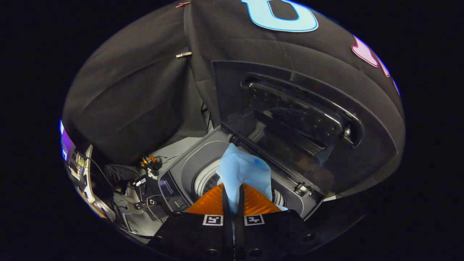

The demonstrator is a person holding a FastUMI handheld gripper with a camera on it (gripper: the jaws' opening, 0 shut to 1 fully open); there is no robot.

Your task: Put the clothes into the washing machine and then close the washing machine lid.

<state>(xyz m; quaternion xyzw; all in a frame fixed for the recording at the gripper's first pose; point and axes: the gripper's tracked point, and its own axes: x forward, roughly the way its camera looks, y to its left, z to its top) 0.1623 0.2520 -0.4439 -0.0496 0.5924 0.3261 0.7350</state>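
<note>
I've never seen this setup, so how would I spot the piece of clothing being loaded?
Find the grey washing machine with its dark lid raised. Over its round drum, the gripper is shut on the light blue cloth, the only soft pale thing there.

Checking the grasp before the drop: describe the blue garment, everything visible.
The blue garment is a light blue, soft-looking cloth, bunched and creased, with a darker blue patch near its upper right. The gripper is shut on it: both fingers press a narrow fold between them, and the rest rises just ahead of the fingers in a peaked bundle. It hangs over the drum opening of the washing machine, in front of the raised lid. Whether it touches the machine cannot be told.
</note>
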